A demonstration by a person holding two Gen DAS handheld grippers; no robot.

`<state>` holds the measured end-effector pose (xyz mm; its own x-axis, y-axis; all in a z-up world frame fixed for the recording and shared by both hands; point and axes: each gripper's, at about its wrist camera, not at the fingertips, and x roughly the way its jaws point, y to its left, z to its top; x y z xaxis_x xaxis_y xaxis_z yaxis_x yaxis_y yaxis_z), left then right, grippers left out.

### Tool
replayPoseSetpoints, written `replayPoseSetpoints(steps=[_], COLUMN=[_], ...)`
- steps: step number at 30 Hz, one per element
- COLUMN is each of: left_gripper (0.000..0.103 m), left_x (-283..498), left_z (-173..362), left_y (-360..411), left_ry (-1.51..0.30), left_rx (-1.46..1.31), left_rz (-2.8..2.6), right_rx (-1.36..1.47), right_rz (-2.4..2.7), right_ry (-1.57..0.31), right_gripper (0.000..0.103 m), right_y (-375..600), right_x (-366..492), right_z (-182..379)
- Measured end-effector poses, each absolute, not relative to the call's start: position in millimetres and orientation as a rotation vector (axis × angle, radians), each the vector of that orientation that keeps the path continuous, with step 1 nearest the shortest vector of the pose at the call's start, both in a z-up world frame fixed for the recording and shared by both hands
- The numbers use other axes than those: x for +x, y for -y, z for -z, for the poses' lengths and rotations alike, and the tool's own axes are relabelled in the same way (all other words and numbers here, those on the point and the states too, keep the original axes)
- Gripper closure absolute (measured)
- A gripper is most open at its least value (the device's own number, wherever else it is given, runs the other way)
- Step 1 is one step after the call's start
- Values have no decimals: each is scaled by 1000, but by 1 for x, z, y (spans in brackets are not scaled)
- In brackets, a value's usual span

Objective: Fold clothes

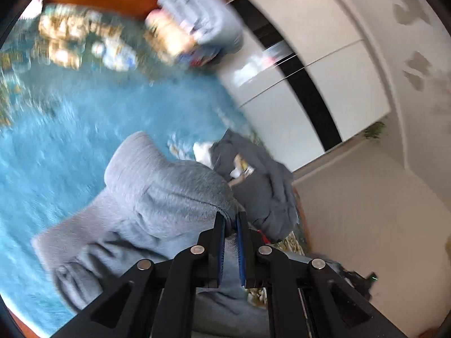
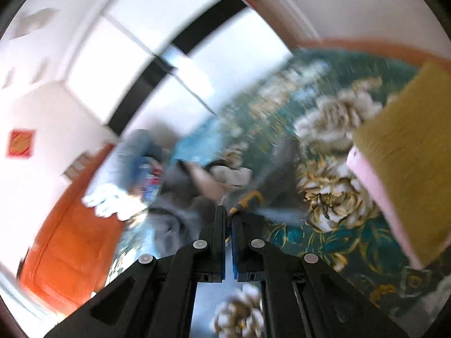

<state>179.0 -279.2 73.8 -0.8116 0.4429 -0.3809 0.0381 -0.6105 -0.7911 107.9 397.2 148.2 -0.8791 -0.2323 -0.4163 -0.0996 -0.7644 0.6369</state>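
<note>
Grey fleece is what the left gripper (image 1: 231, 218) is clamped on: a light grey garment (image 1: 157, 197) bunched right at its tips, draping off to the left over a blue bedspread (image 1: 84, 129). Just past it to the right sits a darker grey garment (image 1: 262, 186). Only this view shows the folded pile (image 1: 197, 25) way ahead. The right wrist view is super blurry; the right gripper (image 2: 228, 219) has its fingers together, and I can't make out any cloth between them. It shows a mustard pillow (image 2: 406, 155) to its right and floral bedding (image 2: 324, 197).
</note>
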Motion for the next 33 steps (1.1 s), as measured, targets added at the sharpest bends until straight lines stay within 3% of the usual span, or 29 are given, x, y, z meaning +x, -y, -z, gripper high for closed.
replayPoseSetpoints(steps=[4, 8, 11, 17, 20, 22, 24, 31, 33], left_gripper=[95, 95, 95, 92, 83, 58, 49, 48, 49], left_x=[219, 240, 243, 239, 240, 244, 241, 217, 211], left_z=[-10, 54, 48, 22, 30, 32, 33, 37, 40], left_y=[288, 287, 286, 288, 290, 294, 298, 298, 297], left_ry=[1363, 1544, 1554, 1503, 1550, 1575, 1600, 1632, 1655], left_rx=[-1029, -1199, -1171, -1145, -1162, -1137, -1123, -1142, -1156], left_rz=[-2444, -2326, -2322, -2377, -2363, -2370, -2373, -2370, -2362], right_rx=[810, 1028, 1051, 1006, 1037, 1062, 1076, 1067, 1050], right_rz=[2830, 2737, 2684, 2689, 2672, 2666, 2657, 2614, 2633], right_ry=[929, 1173, 1281, 1252, 1261, 1264, 1268, 1368, 1389], right_gripper=[100, 100, 100, 100, 100, 100, 100, 96, 84], right_y=[-397, -414, -419, -413, -415, -417, -420, -434, -440], right_x=[194, 232, 245, 258, 263, 261, 261, 254, 251], right_z=[-106, -25, 1, -2, 5, 9, 14, 27, 27])
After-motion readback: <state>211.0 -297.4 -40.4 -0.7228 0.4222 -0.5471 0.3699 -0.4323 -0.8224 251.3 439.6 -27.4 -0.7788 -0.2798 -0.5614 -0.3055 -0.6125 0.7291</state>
